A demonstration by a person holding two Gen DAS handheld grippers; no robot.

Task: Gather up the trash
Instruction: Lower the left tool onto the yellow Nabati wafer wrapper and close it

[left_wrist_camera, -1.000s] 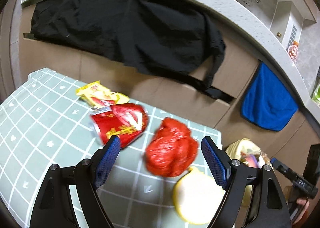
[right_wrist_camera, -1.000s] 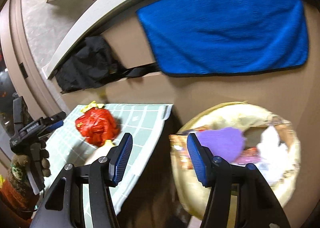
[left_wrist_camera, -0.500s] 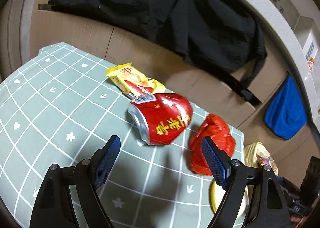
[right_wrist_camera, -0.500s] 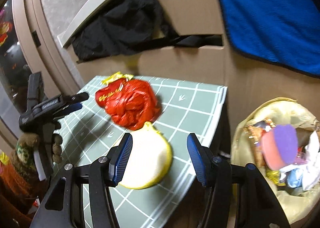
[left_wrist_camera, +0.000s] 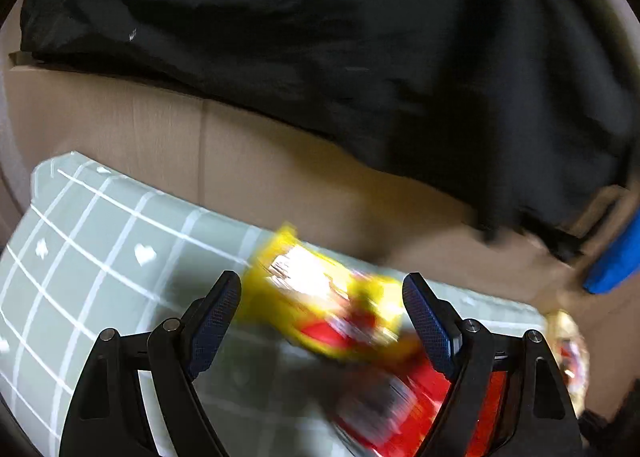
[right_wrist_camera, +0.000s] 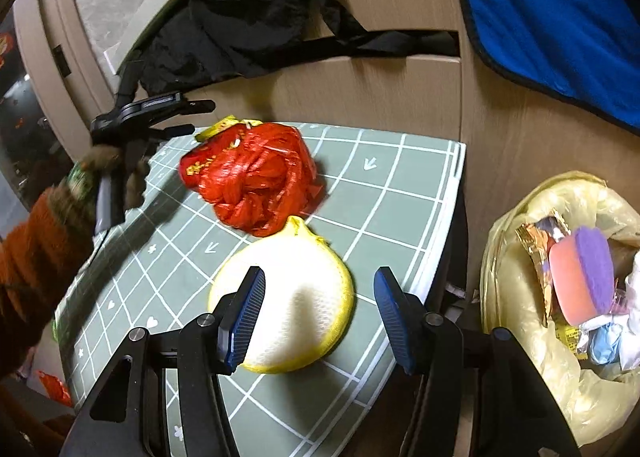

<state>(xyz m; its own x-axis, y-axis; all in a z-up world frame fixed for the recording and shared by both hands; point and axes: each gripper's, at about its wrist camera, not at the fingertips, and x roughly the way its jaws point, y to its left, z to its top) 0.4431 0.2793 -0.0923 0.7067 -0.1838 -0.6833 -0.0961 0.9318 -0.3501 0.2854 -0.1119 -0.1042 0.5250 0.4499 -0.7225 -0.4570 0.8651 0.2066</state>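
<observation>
In the left wrist view, blurred by motion, a yellow snack wrapper (left_wrist_camera: 320,297) lies on the green checked tablecloth (left_wrist_camera: 100,257) between the fingers of my open left gripper (left_wrist_camera: 322,309). A red drink can (left_wrist_camera: 404,409) lies just behind it to the lower right. In the right wrist view my right gripper (right_wrist_camera: 320,313) is open over a round yellow-and-white piece (right_wrist_camera: 288,309) near the table's front corner. A crumpled red net bag (right_wrist_camera: 256,181) lies beyond it, partly hiding the red can (right_wrist_camera: 192,165) and the wrapper (right_wrist_camera: 220,127). The left gripper (right_wrist_camera: 196,119) hovers by them.
A bin lined with a yellowish bag (right_wrist_camera: 516,257) stands right of the table and holds several pieces of trash. A black cloth (left_wrist_camera: 360,57) and a blue towel (right_wrist_camera: 560,17) hang on the wooden panel behind. A gloved hand (right_wrist_camera: 108,165) holds the left gripper.
My left gripper has moved forward and left from the red net bag, past the can, onto the yellow wrapper. My right gripper swung from the bin to the table, above the yellow-and-white piece.
</observation>
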